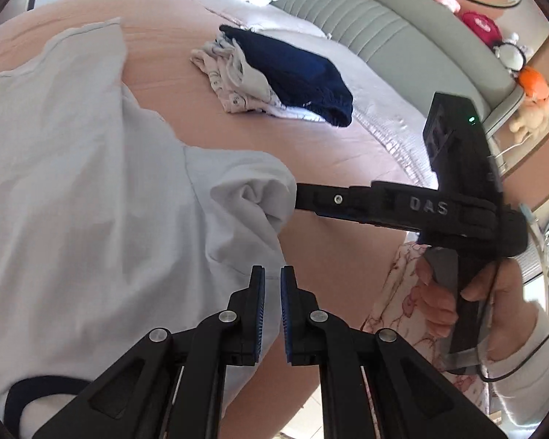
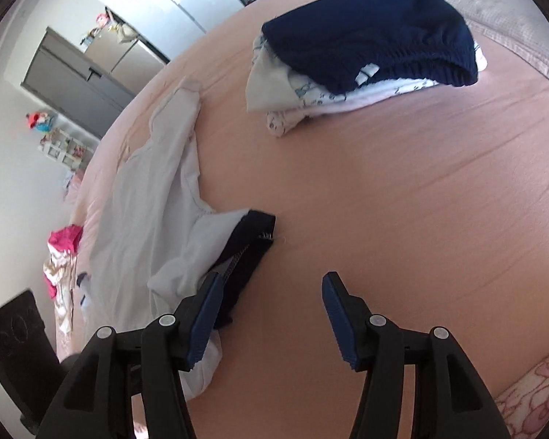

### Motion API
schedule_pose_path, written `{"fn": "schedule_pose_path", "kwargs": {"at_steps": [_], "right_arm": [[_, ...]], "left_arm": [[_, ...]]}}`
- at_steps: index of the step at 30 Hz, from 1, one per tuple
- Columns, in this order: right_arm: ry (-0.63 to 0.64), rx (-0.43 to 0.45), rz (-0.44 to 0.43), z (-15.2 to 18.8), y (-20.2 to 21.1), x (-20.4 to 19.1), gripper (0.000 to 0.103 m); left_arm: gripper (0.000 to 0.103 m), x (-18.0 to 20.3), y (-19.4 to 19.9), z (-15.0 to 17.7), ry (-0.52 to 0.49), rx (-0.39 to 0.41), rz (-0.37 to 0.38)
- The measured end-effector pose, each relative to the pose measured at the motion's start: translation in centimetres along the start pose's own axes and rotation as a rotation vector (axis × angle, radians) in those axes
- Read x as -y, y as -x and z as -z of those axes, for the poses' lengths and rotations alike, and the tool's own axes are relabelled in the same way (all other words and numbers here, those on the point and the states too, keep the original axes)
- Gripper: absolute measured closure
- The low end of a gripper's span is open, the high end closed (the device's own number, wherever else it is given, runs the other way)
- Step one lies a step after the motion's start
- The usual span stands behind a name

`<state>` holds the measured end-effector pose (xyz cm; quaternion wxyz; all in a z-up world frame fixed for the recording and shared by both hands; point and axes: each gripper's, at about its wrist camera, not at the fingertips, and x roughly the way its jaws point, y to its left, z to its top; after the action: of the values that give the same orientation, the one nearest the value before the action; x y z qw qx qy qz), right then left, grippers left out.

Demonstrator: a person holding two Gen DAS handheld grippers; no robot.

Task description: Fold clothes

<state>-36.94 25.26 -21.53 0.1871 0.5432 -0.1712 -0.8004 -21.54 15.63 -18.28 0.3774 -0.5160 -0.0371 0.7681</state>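
A white shirt (image 1: 91, 183) lies spread on the pink bed sheet (image 1: 238, 146), its navy collar trim at the lower left. My left gripper (image 1: 272, 281) hovers over the shirt's right edge, its jaws shut with nothing visibly caught between them. A hand (image 1: 439, 292) holds my right gripper (image 1: 298, 199), whose tip reaches the bunched sleeve. In the right wrist view my right gripper (image 2: 271, 292) stands open over bare sheet (image 2: 384, 201). Its left finger lies beside the shirt's (image 2: 153, 190) navy-trimmed sleeve end (image 2: 252, 237); nothing is between the jaws.
A stack of folded clothes with a navy garment on top (image 1: 285, 73) (image 2: 366, 36) sits farther up the bed. A grey headboard (image 1: 347, 11) and plush toys (image 1: 530, 84) are behind. Loose pink and white clothes (image 2: 62, 256) lie at the bed's left edge, near a grey cabinet (image 2: 73, 73).
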Motion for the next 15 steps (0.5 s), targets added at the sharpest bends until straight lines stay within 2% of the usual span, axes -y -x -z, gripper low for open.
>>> {"fn": "schedule_pose_path", "kwargs": {"at_steps": [2, 4, 7, 8, 10, 12, 13, 14, 15], "right_arm": [[0.067, -0.065, -0.043, 0.5, -0.9, -0.1, 0.048], [0.115, -0.101, -0.109, 0.5, -1.8, -1.0, 0.049], [0.190, -0.134, -0.133, 0.2, -3.2, -2.5, 0.049], [0.204, -0.135, -0.176, 0.1, -3.1, -3.0, 0.049], [0.241, -0.120, -0.250, 0.1, -2.4, -4.2, 0.049], [0.297, -0.090, -0.263, 0.3, -1.9, -5.4, 0.049], [0.328, -0.093, -0.256, 0.6, -1.9, -5.8, 0.049], [0.357, -0.097, -0.248, 1.0, -1.9, -6.2, 0.049], [0.381, -0.110, -0.234, 1.6, -1.6, -6.2, 0.049]], "left_arm": [[0.096, 0.0, -1.9, -0.1, 0.015, -0.055, -0.069], [0.096, -0.7, -1.6, 0.4, 0.054, -0.034, -0.107], [0.096, -2.0, 0.0, 0.8, 0.142, 0.009, -0.177], [0.096, -2.2, 0.6, 0.9, 0.153, 0.021, -0.198], [0.096, -2.1, 1.3, 1.2, 0.133, 0.021, -0.183], [0.095, -1.3, 1.9, 1.6, 0.095, 0.040, -0.109], [0.087, -0.9, 2.2, 1.7, 0.076, 0.049, -0.076], [0.079, -0.4, 2.4, 1.9, 0.057, 0.058, -0.076], [0.050, -0.1, 2.3, 2.1, 0.046, 0.062, -0.105]]}}
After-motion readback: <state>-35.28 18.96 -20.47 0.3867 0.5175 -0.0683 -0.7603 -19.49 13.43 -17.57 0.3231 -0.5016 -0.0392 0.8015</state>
